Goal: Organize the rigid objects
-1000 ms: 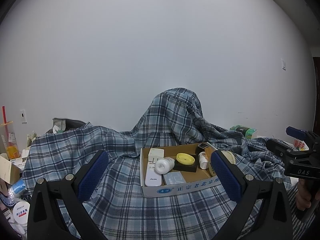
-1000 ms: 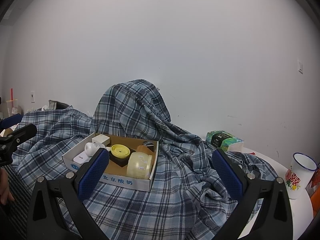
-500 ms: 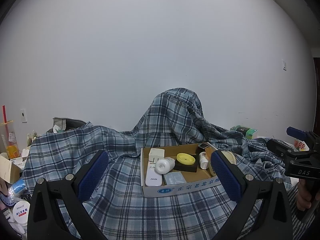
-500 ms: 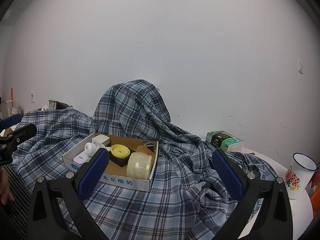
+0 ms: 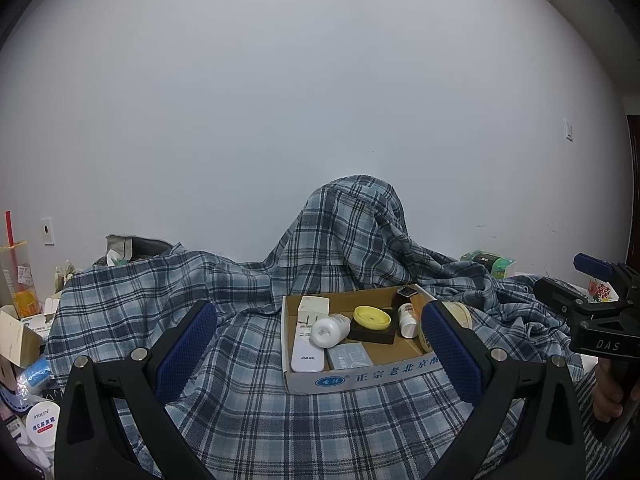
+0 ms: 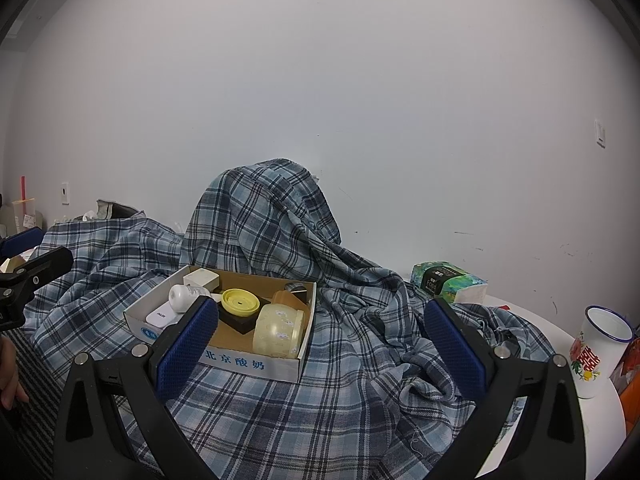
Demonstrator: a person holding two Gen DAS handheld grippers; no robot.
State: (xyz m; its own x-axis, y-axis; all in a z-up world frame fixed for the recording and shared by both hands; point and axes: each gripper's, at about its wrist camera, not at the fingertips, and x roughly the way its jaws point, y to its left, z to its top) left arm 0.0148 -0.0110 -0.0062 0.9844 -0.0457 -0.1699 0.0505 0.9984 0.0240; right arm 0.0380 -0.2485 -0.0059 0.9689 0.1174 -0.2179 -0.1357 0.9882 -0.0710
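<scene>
A shallow cardboard box (image 5: 360,378) (image 6: 256,364) sits on a blue plaid cloth (image 5: 248,360) (image 6: 360,360). In it lie a white remote (image 5: 306,350), a white bottle (image 5: 330,330) (image 6: 184,296), a yellow lid (image 5: 372,317) (image 6: 240,301) on a black block, a white charger (image 5: 314,307), a small white bottle (image 5: 407,320) and a pale yellow jar (image 6: 280,330). My left gripper (image 5: 320,344) is open and empty, in front of the box. My right gripper (image 6: 320,340) is open and empty, the box at its left finger.
The cloth rises in a tall hump (image 5: 352,236) behind the box. A green tissue pack (image 6: 448,280) and an enamel mug (image 6: 600,344) stand on the white table at right. Bottles, a drink cup (image 5: 16,276) and cartons crowd the left edge.
</scene>
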